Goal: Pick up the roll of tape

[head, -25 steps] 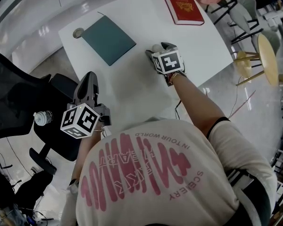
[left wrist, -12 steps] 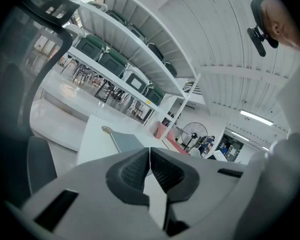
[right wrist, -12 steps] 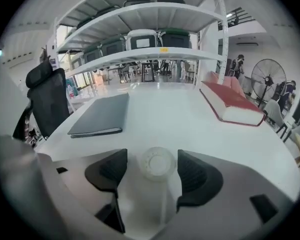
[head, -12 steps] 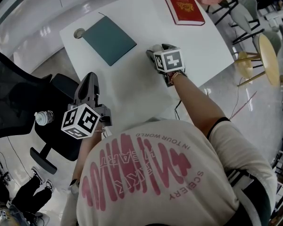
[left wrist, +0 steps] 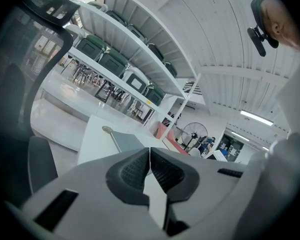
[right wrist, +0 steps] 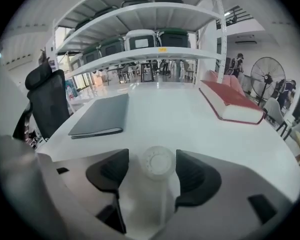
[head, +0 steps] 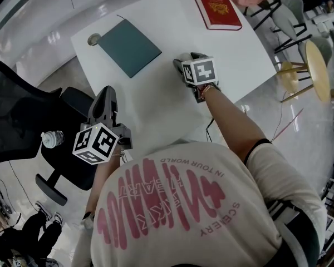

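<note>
Closing on the roll of tape [right wrist: 158, 160]: right gripper [right wrist: 151, 170] jaws, spread wide, have just started narrowing. Roll sits on the desk [right wrist: 165, 114] between them, pads not yet pressing. Keep it centred, squeeze evenly, lift straight. Left gripper [left wrist: 149, 159] pressed together, empty.

We see teal notebook [head: 129, 47] & red book [head: 215, 5] well apart on white table [head: 234, 54]; bottle [head: 51, 138] nr black chair [head: 16, 121].

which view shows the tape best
The right gripper view: the tape sits whole between the right claw's jaws, which have just been closing. The head view shows only its edge; the left gripper view shows none.
</note>
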